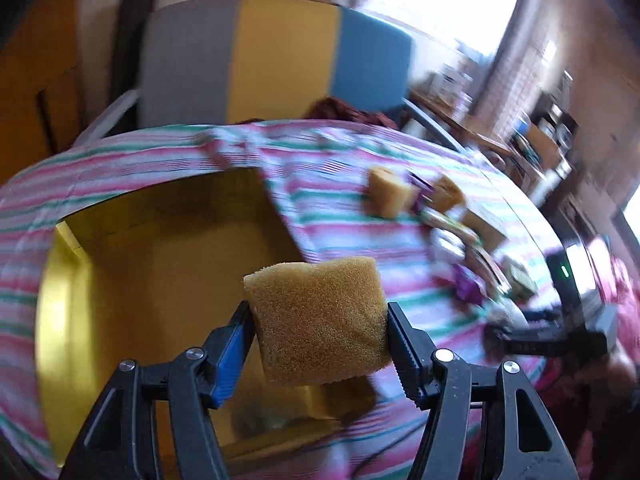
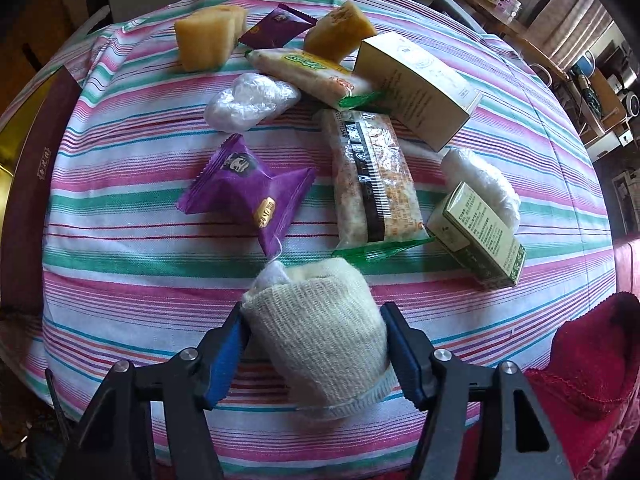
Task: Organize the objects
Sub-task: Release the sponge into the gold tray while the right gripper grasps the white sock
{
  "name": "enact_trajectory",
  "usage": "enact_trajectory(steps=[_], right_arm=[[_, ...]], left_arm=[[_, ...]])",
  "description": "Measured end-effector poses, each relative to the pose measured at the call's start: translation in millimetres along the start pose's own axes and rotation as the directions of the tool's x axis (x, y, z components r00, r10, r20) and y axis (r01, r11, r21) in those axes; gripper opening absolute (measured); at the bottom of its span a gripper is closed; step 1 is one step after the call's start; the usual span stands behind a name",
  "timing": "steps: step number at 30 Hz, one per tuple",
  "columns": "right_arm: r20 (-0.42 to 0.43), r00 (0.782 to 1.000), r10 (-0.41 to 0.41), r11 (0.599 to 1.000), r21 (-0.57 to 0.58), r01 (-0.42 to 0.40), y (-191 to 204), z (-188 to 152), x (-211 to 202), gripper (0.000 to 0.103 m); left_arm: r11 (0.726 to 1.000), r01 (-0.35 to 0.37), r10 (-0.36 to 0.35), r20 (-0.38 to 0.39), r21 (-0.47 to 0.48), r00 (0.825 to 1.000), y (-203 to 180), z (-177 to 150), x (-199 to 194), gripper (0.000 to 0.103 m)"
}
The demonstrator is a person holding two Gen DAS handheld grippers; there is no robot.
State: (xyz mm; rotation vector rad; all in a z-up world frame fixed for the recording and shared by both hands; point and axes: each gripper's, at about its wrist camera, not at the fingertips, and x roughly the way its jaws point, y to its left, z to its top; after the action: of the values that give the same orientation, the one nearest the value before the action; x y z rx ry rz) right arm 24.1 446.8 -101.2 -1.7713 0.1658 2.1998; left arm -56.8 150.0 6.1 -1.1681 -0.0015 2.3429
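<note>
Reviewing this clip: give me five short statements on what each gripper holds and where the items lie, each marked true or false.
1. The left gripper is clamped on a yellow sponge. True.
2. That sponge hangs over the open yellow box. True.
3. The right gripper is empty. False: it grips a white gauze roll.
4. Two purple packets lie on the striped cloth. True.
5. No sponges lie on the cloth. False: two lie at its far edge.

left gripper (image 1: 320, 340): jaws clamped on a yellow sponge (image 1: 318, 320)
right gripper (image 2: 316, 344): jaws clamped on a bandage roll (image 2: 320, 340)
</note>
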Motion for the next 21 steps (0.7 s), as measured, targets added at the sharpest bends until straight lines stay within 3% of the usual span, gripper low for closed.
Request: enact_trajectory(steps=[6,11,21], right_arm=[[0.005,1.0,0.002,1.0,0.002,-0.002,1.0,1.3,3.4,0.065],[0.004,1.0,0.008,1.0,0.007,-0.008,-4.2,1.6,6.1,0.065],[-0.001,1.0,0.023,0.999,0.023,-0.023,-10.8,4.6,14.1,0.065]], left_arm=[[0.981,-0.167,0.168,0.002,-0.097,0.986,83.4,15.7,-5.7,0.065],[0.952,-0.253,0.248,-0.051,-0.172,0.967,139.5,33.5,14.2,0.065],[0.924,-0.346,0.33,-0.119,-0.162,0.937,171.7,57.6,66.9,0.069]])
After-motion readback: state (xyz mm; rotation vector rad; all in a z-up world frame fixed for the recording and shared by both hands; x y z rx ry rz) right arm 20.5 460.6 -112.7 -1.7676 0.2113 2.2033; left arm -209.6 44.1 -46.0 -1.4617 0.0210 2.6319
